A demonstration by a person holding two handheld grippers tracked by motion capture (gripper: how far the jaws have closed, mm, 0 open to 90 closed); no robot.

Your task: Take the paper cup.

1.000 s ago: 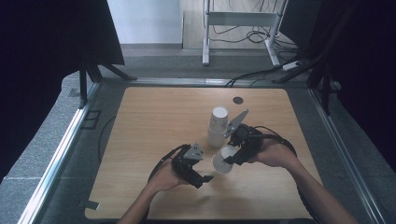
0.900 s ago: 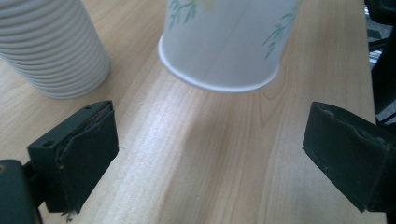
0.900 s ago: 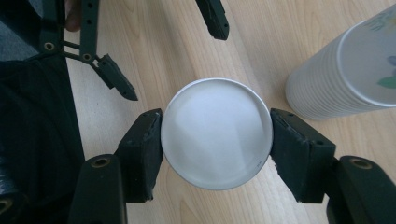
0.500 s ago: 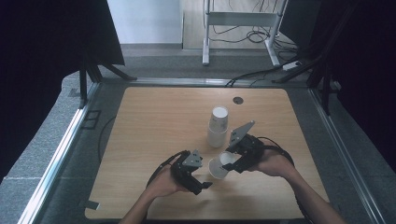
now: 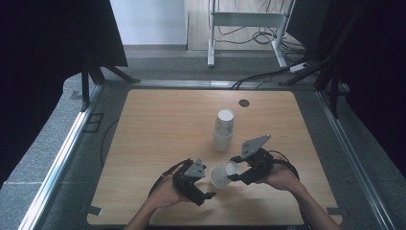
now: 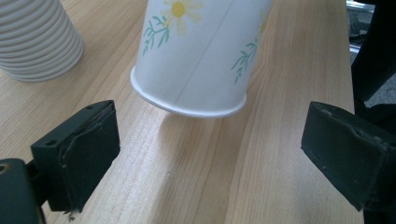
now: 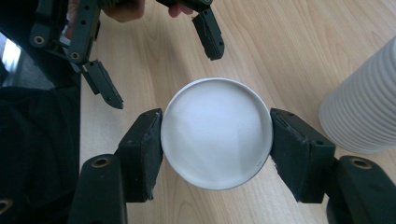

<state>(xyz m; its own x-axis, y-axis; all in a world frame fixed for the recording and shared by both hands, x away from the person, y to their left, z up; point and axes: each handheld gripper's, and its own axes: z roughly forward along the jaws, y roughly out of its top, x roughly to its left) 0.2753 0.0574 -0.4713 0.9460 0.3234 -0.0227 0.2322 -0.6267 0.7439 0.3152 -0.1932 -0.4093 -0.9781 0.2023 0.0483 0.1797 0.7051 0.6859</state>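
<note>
A white paper cup (image 5: 224, 175) sits clamped in the right claw (image 5: 233, 176), low over the near middle of the counter (image 5: 163, 124). In the right claw's own view the pads (image 7: 147, 140) press on both sides of the cup (image 7: 217, 133), and the camera looks straight onto its round white end. The left gripper view shows what that one cannot: the cup's wall (image 6: 201, 51) is printed with a yellow daisy and green sprigs, and its rolled rim hangs tilted just above the wood, a shadow beneath it.

The left claw (image 5: 207, 194) stands wide with nothing between its pads (image 6: 91, 140), just beside the cup on the person's near side; from the right gripper view it (image 7: 163, 65) is seen beyond the cup with its jaws spread.

A stack of paper cups (image 5: 223, 130) stands upright behind the held cup, near the counter's middle; its ribbed rims show close up in the left gripper view (image 6: 37, 42) and at the edge of the right one (image 7: 364, 112).

The counter is pale wood grain with a small dark round disc (image 5: 244, 102) near its far edge. Around it lie grey carpet floor (image 5: 52, 143), black curtains (image 5: 48, 43) at both sides, and a white metal frame with cables (image 5: 249, 28) beyond.
</note>
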